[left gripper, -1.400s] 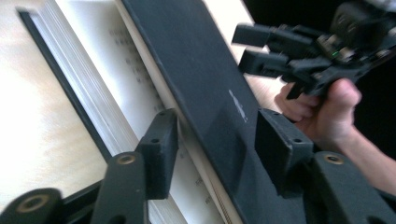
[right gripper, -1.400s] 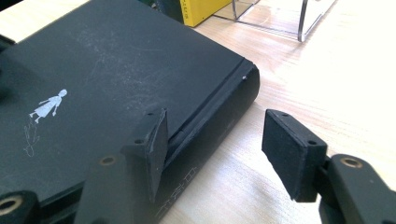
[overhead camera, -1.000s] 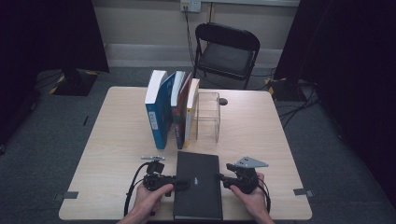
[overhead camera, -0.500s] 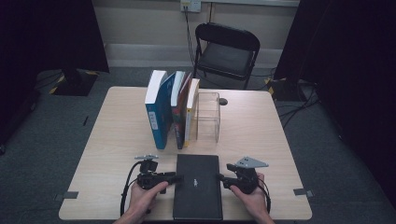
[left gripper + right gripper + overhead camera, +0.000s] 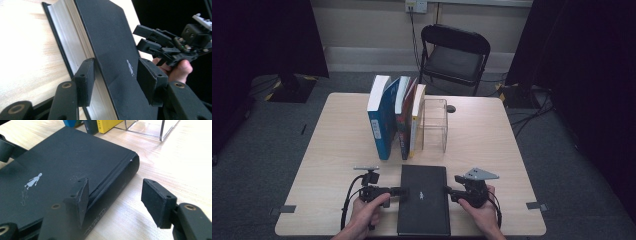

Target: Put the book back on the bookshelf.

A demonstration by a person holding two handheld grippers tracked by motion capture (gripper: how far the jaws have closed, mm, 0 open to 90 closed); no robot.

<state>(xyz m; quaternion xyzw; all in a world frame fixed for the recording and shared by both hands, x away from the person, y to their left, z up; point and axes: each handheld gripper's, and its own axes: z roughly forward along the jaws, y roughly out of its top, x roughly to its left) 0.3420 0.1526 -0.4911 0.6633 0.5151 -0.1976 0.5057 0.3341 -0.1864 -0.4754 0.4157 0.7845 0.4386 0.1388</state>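
Finds the black book [image 5: 423, 200] flat on the near edge of the table [image 5: 337, 140], just in front of the standing row of books [image 5: 394, 120], not yet raised or moved toward it. Flanks it with both tools: brings the left gripper [image 5: 401, 191] in at the page edge, jaws at a middling width and just now closing further, with the cover's edge between them but no pad seen pressing. Sets the right gripper [image 5: 447, 190] at the spine side, jaws parted, one over the cover by the hinge, the other out over bare wood, gripping nothing. Judges the approach done and the pinch, the lift and, probably, the shelving beside the clear acrylic holder [image 5: 434, 125] all left to do. Shows pale wood-grain board, otherwise bare, with tape marks near the front corners. Beyond: grey carpet, a black folding chair [image 5: 454, 55] against a light wall with a socket [image 5: 415, 6], dark curtains on both sides, cables on the floor at the right
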